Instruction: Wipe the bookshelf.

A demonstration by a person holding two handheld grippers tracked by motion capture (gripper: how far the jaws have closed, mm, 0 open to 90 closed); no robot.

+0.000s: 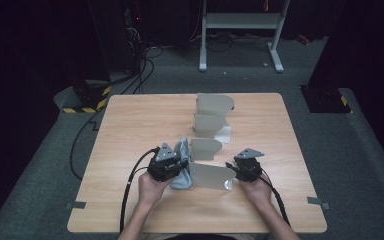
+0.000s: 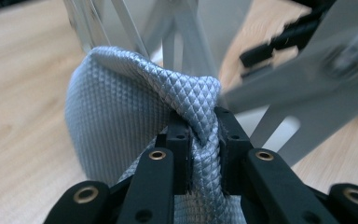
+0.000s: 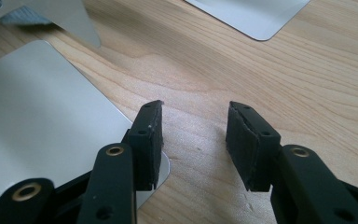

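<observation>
Progress looks early to us. Nearest, our left hand-held gripper (image 2: 199, 135) is clamped on a fold of the grey quilted cloth (image 2: 121, 112), which hangs bunched at the left end of the grey metal rack of upright plates (image 1: 211, 150) on the light wooden worktop (image 1: 130, 130). Our right hand-held gripper (image 3: 195, 140) stands with jaws apart and nothing between them, beside the nearest plate (image 3: 37, 121). We judge that the cloth is picked up, but placing or wiping with it is not yet done.

Wooden table (image 1: 130, 130) with metal plates (image 1: 211, 175)
</observation>
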